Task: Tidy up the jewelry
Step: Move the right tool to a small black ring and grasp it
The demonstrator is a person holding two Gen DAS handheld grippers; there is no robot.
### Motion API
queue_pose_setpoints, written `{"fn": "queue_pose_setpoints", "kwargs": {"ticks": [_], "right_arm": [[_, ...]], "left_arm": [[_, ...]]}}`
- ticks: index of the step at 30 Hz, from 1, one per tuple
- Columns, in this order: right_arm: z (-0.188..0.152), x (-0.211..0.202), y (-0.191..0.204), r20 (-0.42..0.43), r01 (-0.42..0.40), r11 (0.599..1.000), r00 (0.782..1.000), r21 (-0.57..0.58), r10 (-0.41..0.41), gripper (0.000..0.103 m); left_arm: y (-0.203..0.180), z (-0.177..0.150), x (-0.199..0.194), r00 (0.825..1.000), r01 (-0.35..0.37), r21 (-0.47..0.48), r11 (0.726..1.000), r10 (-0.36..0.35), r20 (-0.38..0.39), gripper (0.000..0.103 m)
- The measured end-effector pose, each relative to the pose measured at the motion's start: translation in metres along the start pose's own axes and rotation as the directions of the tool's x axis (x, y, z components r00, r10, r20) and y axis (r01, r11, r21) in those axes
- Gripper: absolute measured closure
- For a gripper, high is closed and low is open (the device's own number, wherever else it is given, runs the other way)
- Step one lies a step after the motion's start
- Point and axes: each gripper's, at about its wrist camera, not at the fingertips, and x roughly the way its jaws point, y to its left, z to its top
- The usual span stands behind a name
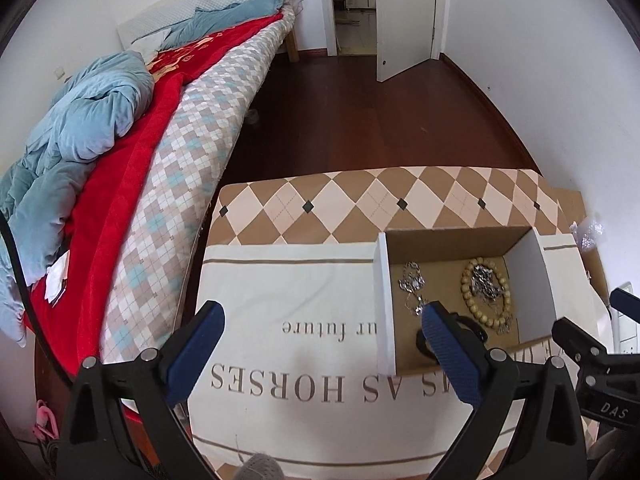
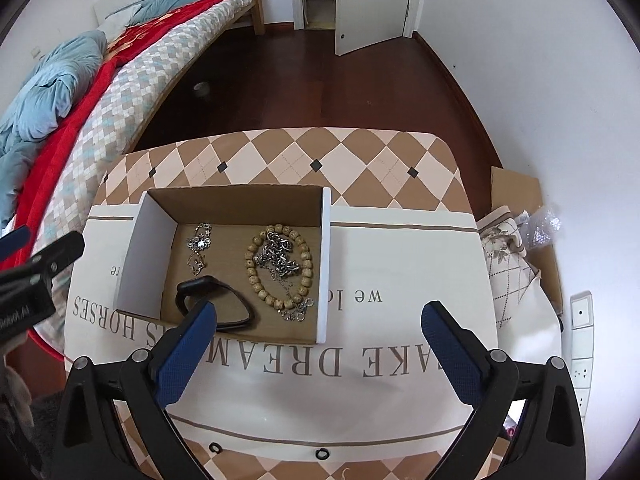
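An open cardboard box [image 2: 144, 240] [image 1: 383, 300] stands on a cloth-covered table [image 2: 400, 264]. Inside lie a wooden bead bracelet [image 2: 256, 276] [image 1: 468, 300], a silver chain [image 2: 280, 258] [image 1: 486, 284] piled on it, a thin silver necklace [image 2: 199, 245] [image 1: 412, 282] and a black band [image 2: 236, 322] [image 1: 466, 322]. My left gripper [image 1: 324, 316] is open and empty above the cloth, left of the box. My right gripper [image 2: 318, 314] is open and empty over the box's near right corner. Each gripper shows at the edge of the other's view.
A bed [image 1: 132, 168] with red and blue bedding runs along the left. Dark wood floor [image 2: 320, 88] lies beyond the table, with an open door [image 2: 368, 4] at the back. Cardboard, patterned cloth and bubble wrap [image 2: 540, 228] sit to the table's right.
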Motion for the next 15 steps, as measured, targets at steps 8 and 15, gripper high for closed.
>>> {"fn": "queue_pose_setpoints", "kwargs": {"ticks": [8,15], "right_arm": [[-0.012,-0.022,0.006,0.032,0.008,1.0,0.999,0.0,-0.008,0.0],[-0.029,-0.06,0.007,0.096,0.023,1.0,0.995,0.007,-0.023,0.0]], "left_arm": [[-0.001,-0.017,-0.031,0.999,0.018,-0.014,1.0,-0.018,0.04,0.002],[-0.002,-0.038,-0.067,0.996,0.023,-0.019,1.0,-0.021,0.088,0.002]]}}
